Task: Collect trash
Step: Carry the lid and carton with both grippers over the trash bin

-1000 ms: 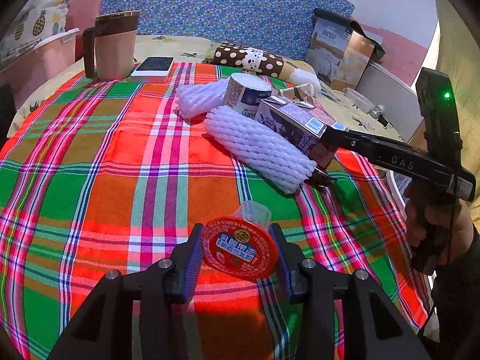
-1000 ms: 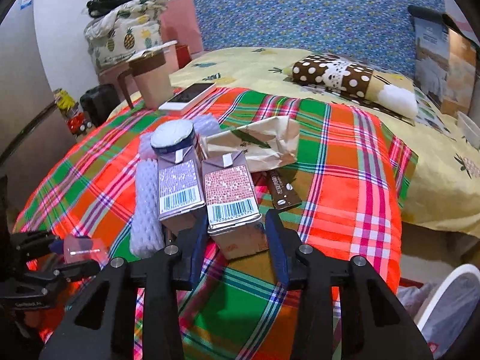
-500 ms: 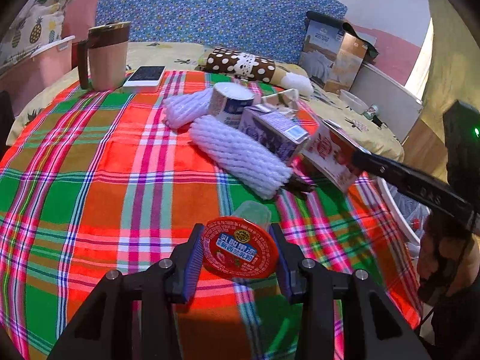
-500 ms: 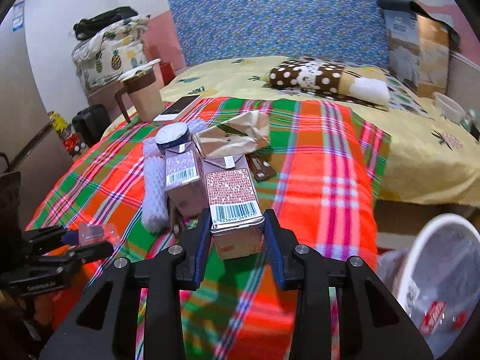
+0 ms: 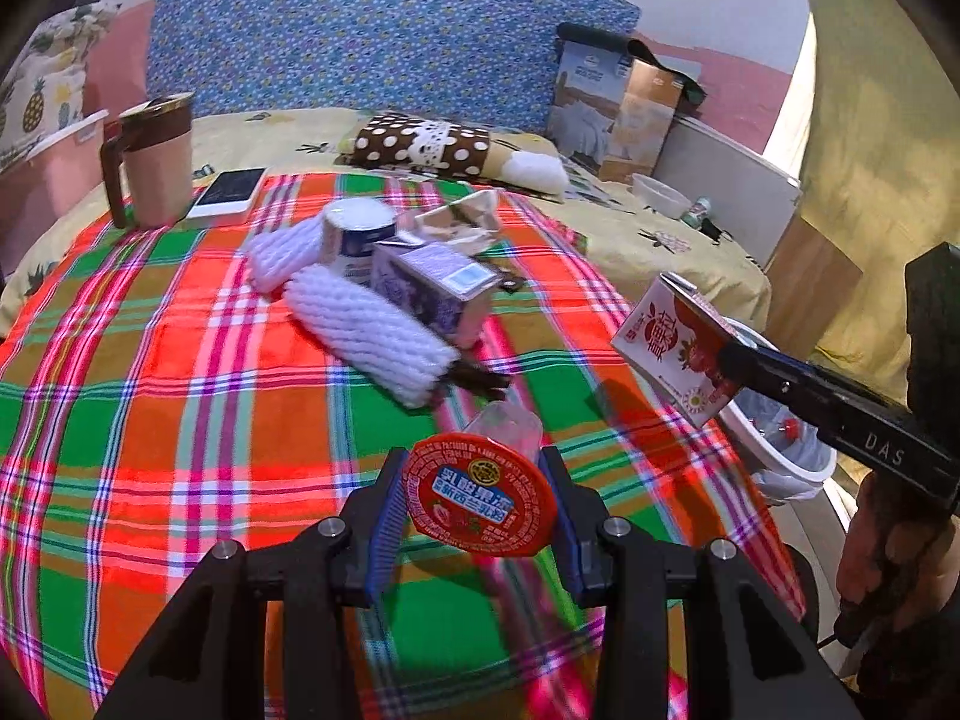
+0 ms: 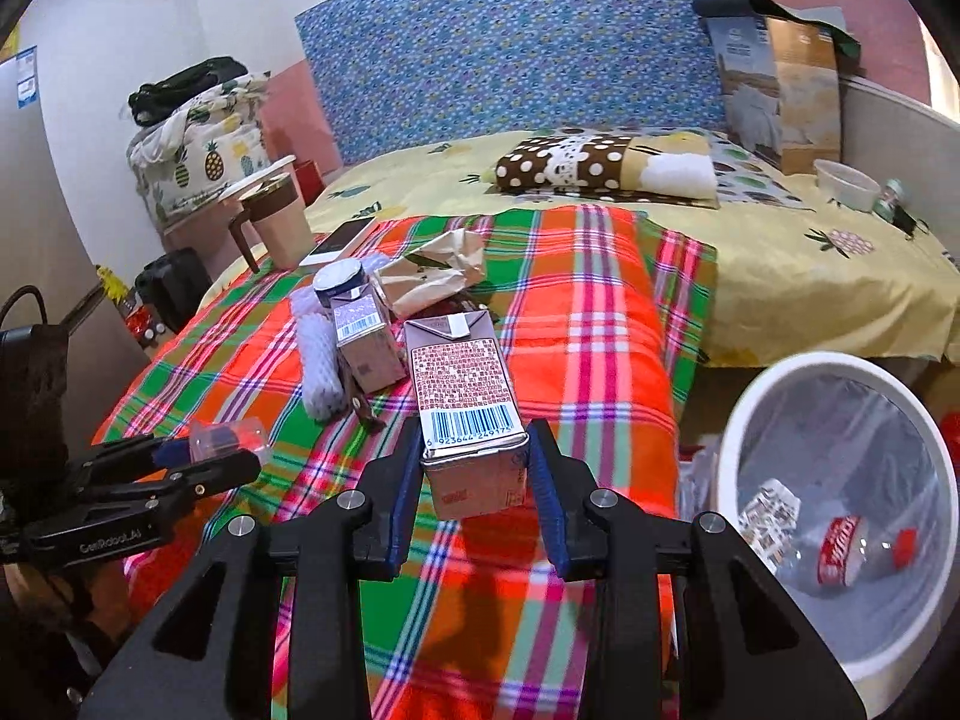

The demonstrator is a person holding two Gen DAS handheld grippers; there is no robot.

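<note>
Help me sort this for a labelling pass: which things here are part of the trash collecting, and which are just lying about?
Job:
left gripper shut on jelly cup
right gripper shut on drink carton
white bin
purple carton
foam nets
crumpled paper bag

Lying about:
mug
phone
spotted pillow

The left gripper (image 5: 474, 504) is closed on a clear plastic cup (image 5: 480, 486) with a red foil lid, held above the plaid blanket (image 5: 150, 360). At right, the right gripper (image 5: 729, 360) clamps a red-and-white drink carton (image 5: 672, 342), tilted, above the blanket's right edge; a white bin (image 5: 780, 450) shows just behind it. Farther off, on the blanket, lie two white foam nets (image 5: 366, 330), a purple carton (image 5: 435, 291), a white tub (image 5: 357, 234) and crumpled paper (image 5: 462, 222), all clustered together. At far left stand a brown mug (image 5: 153, 165) and a phone (image 5: 228, 192), side by side.
</note>
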